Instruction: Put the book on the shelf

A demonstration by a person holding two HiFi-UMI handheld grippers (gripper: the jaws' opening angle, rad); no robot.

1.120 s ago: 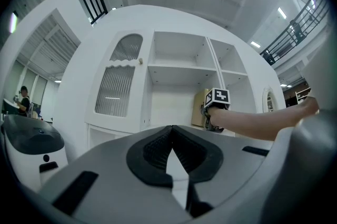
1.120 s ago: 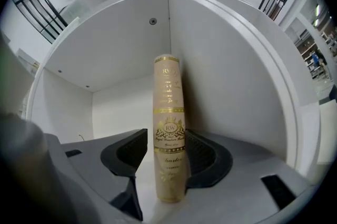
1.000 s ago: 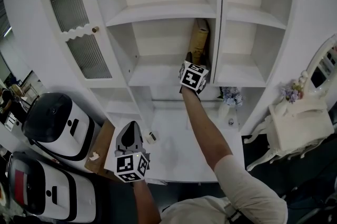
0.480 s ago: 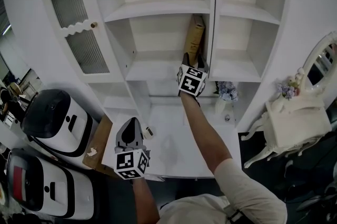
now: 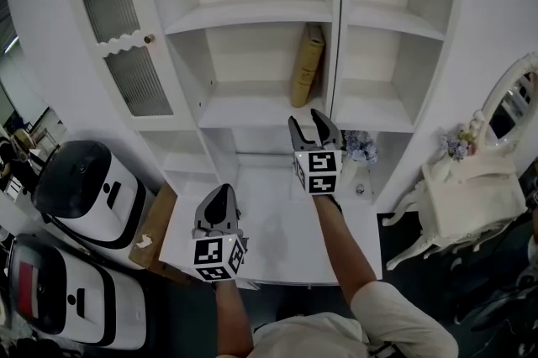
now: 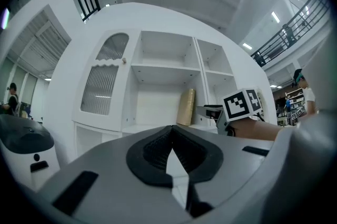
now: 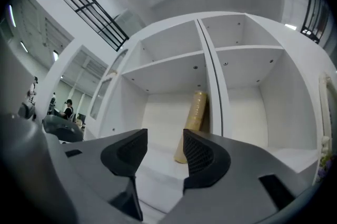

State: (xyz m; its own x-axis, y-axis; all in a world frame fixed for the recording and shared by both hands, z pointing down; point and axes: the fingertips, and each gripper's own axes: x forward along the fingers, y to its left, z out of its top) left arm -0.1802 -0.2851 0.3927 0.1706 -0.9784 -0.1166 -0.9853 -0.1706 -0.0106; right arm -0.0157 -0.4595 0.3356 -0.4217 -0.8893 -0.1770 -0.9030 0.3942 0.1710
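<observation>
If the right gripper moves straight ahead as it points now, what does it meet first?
Probably the book leaning in the shelf; the open right gripper points at it, though depth is unclear.

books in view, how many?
1. The book stands on the middle shelf, leaning against the divider. The other open shelves show none; the door could hide more.

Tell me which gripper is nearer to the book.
Right. The right gripper is open, just in front of the book; the left gripper is shut, much lower and further left.
</observation>
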